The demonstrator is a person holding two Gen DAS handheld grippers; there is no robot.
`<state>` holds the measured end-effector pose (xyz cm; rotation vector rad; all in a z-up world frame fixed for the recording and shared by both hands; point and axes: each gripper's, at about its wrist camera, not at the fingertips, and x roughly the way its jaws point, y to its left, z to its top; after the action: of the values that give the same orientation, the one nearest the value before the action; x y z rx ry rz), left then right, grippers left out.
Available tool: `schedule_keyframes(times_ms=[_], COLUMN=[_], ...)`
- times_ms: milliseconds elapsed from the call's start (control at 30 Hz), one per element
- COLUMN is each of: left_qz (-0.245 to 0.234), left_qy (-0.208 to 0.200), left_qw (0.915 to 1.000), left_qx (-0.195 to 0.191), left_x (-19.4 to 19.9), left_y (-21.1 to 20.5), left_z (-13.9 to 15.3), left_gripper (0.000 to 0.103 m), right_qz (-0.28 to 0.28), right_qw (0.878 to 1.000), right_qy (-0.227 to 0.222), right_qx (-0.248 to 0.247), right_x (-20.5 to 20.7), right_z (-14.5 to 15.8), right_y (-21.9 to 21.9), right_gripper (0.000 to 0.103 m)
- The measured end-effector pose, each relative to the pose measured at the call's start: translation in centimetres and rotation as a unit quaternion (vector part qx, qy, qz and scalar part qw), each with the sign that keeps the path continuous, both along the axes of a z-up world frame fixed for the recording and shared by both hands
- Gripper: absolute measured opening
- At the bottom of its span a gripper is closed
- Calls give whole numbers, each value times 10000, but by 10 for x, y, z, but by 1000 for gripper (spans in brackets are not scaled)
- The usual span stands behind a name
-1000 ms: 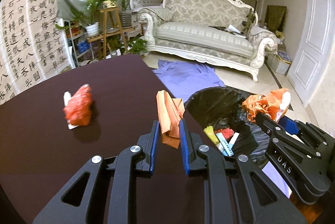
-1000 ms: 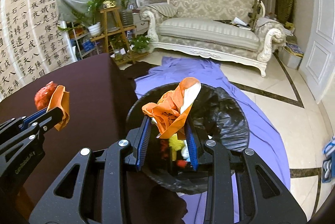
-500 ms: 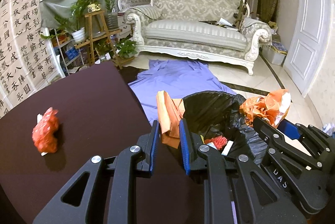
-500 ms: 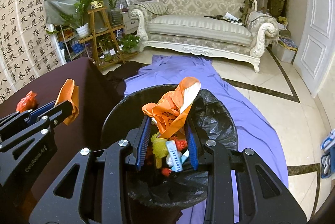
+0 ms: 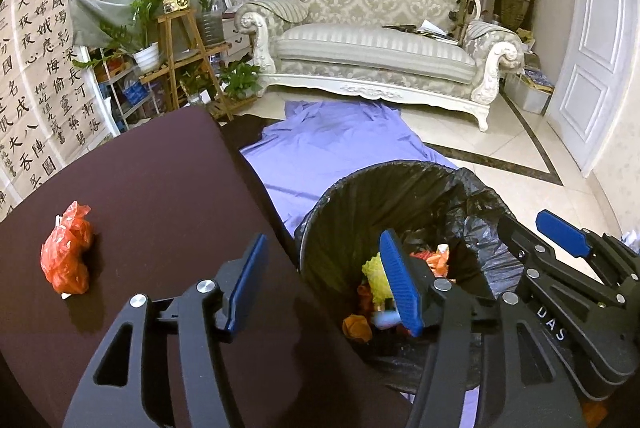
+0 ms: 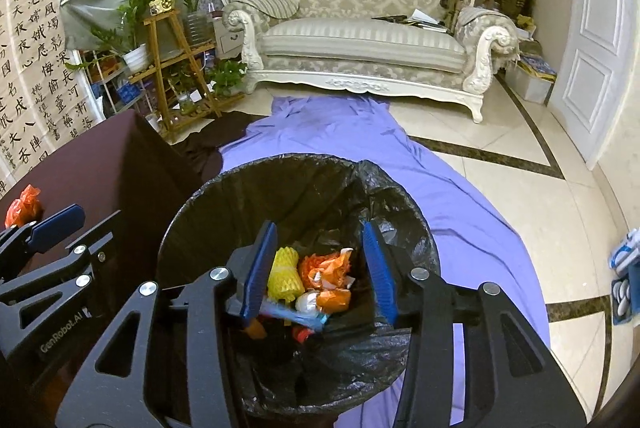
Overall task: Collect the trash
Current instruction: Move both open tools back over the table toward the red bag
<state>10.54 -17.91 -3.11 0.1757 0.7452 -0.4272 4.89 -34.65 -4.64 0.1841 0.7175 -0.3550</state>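
Two grippers hang over one trash bin (image 6: 192,204) lined with a black bag. The right gripper (image 6: 318,268) sits above the bin's mouth; its jaws have just been opening and stand apart with nothing between the blue pads. The left gripper (image 5: 324,274) straddles the table's edge and the bin's rim, its jaws also just opened, wide apart and empty. Down in the bin lie one yellow foam net (image 6: 285,274), several orange plastic scraps (image 6: 324,266), one white lump and a blue item; the exact count of scraps cannot be told. One red plastic bag (image 5: 66,254) is left on the dark brown table (image 5: 160,196), well apart from the left gripper. Beyond the bin one purple cloth (image 6: 352,136) spreads over the tiled floor. Farther back stand one wooden plant stand (image 6: 172,64) with potted plants, one ornate white sofa (image 6: 368,48) and one white door (image 6: 592,40).
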Motion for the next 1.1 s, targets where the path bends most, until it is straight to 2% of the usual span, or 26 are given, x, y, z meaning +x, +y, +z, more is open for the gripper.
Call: schedule_keyframes(times_ms=[100, 333, 633, 833, 1100], left_qz=[41, 262, 879, 1453, 2240], left_qy=[-27, -134, -77, -62, -25], left_qw=[10000, 9995, 9959, 9892, 9745], left_qx=[-18, -129, -218, -176, -134], left_x=[-1, -9, -19, -21, -16], left_y=[4, 27, 95, 148, 221], left_z=[4, 16, 22, 22, 16], left_gripper=[64, 67, 68, 68, 68], right_qz=[2, 160, 798, 1293, 1928], right_qw=[10000, 9998, 9967, 9914, 9810], right_qy=[-11, -94, -135, -153, -225], right_qx=[3, 34, 88, 114, 53], right_x=[-1, -5, 3, 15, 33], right_z=[0, 6, 15, 20, 33], right_y=[1, 22, 78, 120, 181], right_gripper=[44, 50, 50, 50, 50])
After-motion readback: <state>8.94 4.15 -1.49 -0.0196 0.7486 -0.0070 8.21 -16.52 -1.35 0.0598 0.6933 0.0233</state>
